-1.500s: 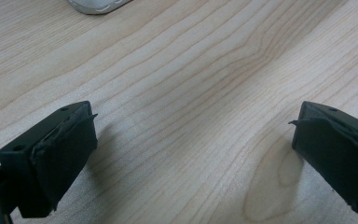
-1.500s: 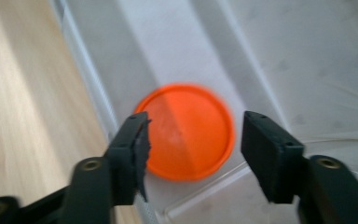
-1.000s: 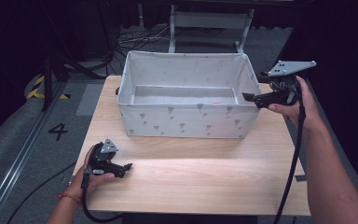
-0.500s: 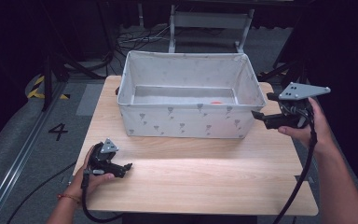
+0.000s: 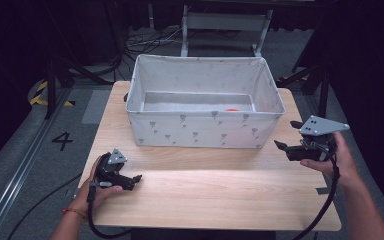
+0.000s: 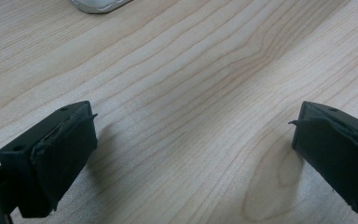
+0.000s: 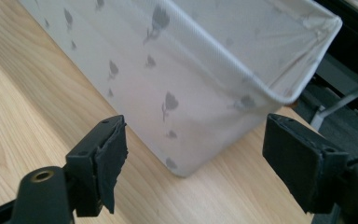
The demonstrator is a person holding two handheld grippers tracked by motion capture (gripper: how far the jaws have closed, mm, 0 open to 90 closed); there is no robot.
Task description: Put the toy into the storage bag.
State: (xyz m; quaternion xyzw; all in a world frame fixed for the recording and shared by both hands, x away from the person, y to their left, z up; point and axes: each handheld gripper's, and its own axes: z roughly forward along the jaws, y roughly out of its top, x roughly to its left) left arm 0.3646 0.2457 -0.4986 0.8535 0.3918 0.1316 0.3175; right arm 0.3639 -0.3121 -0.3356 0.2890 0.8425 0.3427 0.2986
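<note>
While the left hand-held gripper (image 5: 130, 181) rests on the wooden counter (image 5: 220, 195) at the lower left of the high view, jaws wide with nothing between them, the right hand-held gripper (image 5: 286, 136) hangs at the right, wide and empty, just beside the near right corner of the white fabric bin (image 5: 205, 132). A small orange thing (image 5: 231, 109) lies inside the bin.
</note>
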